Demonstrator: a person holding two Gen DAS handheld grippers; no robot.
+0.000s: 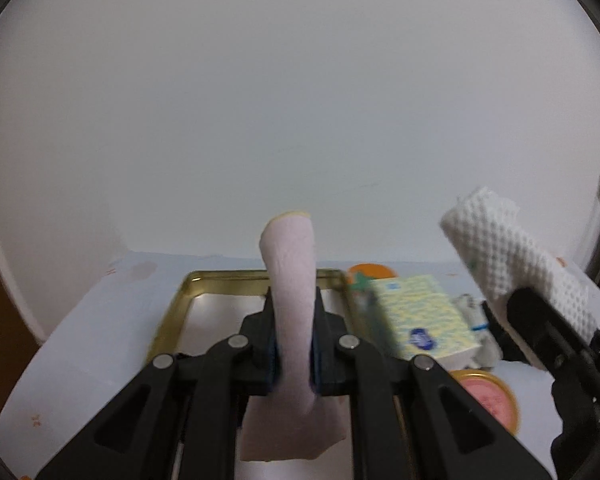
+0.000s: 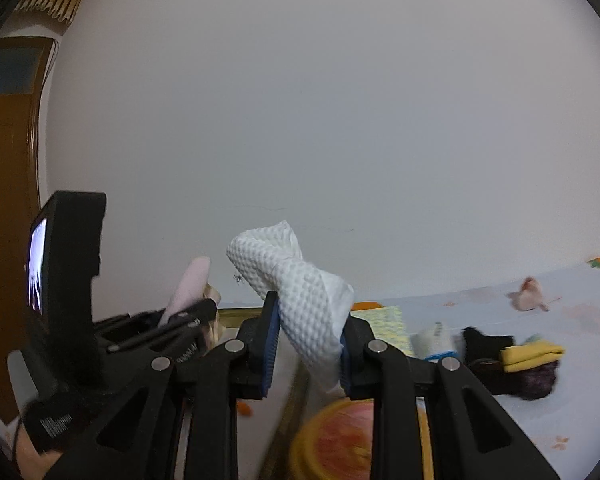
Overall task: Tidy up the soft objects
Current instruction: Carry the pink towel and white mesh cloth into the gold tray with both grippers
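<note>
Left wrist view first: the left gripper (image 1: 293,332) is clamped tight on a pale pink sock (image 1: 291,280), which sticks straight up between the 2 fingers with its yellow-trimmed cuff on top, the rest drooping down under the jaws. Right behind the sock sits a gold metal tray (image 1: 180,300) on the table (image 1: 80,340), which has a light cloth with little orange prints. Just right of the tray there's a yellow-patterned tissue pack (image 1: 424,320), with an orange round thing (image 1: 370,271) at the tray's far right corner. Nearer than the tissue pack, right of the tray, is a yellow-rimmed round lid with a pink middle (image 1: 486,400). Further right of the tray the right gripper (image 1: 516,312) shows up, holding a white waffle-textured cloth (image 1: 496,256) up in the air.

Right wrist view: the right gripper (image 2: 308,340) is closed on that white waffle-textured cloth (image 2: 300,292), folded over and bulging above the blue pads. The tray's gold edge (image 2: 236,313) peeks out just left of it, pretty blurry. Left of the tray is the left gripper (image 2: 196,312) with the pink sock (image 2: 190,284) poking up. Right of the tray: the tissue pack (image 2: 388,324), a small white rolled item with a blue band (image 2: 436,340), a dark fuzzy thing (image 2: 520,380) with a folded yellow cloth (image 2: 532,354) on it, and a pinkish scrap (image 2: 530,290) well beyond. The yellow-rimmed lid (image 2: 332,440) is a blur low down.
</note>
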